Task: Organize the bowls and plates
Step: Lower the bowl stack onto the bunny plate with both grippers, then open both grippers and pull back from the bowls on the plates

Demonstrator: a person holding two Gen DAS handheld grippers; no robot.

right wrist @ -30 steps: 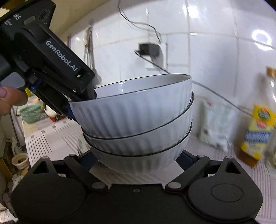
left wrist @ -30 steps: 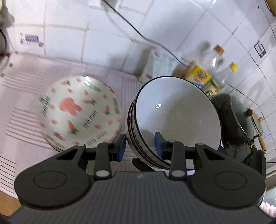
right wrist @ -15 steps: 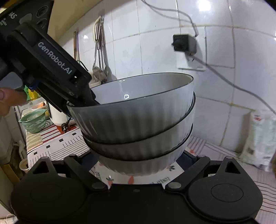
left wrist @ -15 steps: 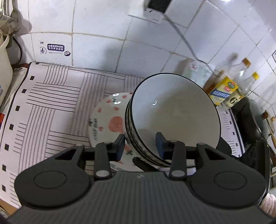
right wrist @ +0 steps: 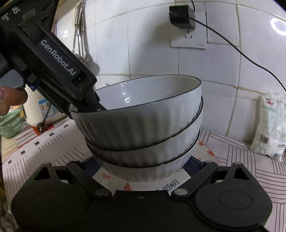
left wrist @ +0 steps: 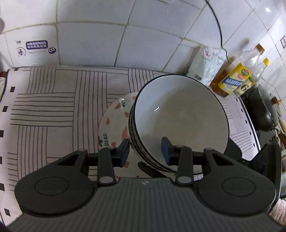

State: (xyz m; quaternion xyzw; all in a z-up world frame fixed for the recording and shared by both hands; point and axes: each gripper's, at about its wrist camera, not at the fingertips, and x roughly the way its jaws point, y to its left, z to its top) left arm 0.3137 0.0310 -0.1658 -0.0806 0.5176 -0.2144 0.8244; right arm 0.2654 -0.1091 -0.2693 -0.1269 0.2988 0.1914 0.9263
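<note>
A stack of three white ribbed bowls with dark rims (left wrist: 180, 117) (right wrist: 143, 128) hangs just above a patterned plate with red hearts (left wrist: 114, 123) (right wrist: 169, 185). My left gripper (left wrist: 144, 149) is shut on the stack's near rim, one finger inside the top bowl and one outside. It also shows in the right wrist view (right wrist: 53, 58) at the upper left. My right gripper (right wrist: 143, 167) is shut around the bottom bowl from both sides; its fingertips are mostly hidden behind the bowl.
A striped mat (left wrist: 53, 110) covers the counter against a white tiled wall. Oil bottles (left wrist: 234, 78), a white bag (right wrist: 271, 125) and a dark wok (left wrist: 264, 110) stand at the right. A plug and cable (right wrist: 182, 16) hang on the wall.
Both grippers carried the bowl stack over the patterned plate and lower toward it. The plate now lies mostly hidden under the stack. The grips have not changed.
</note>
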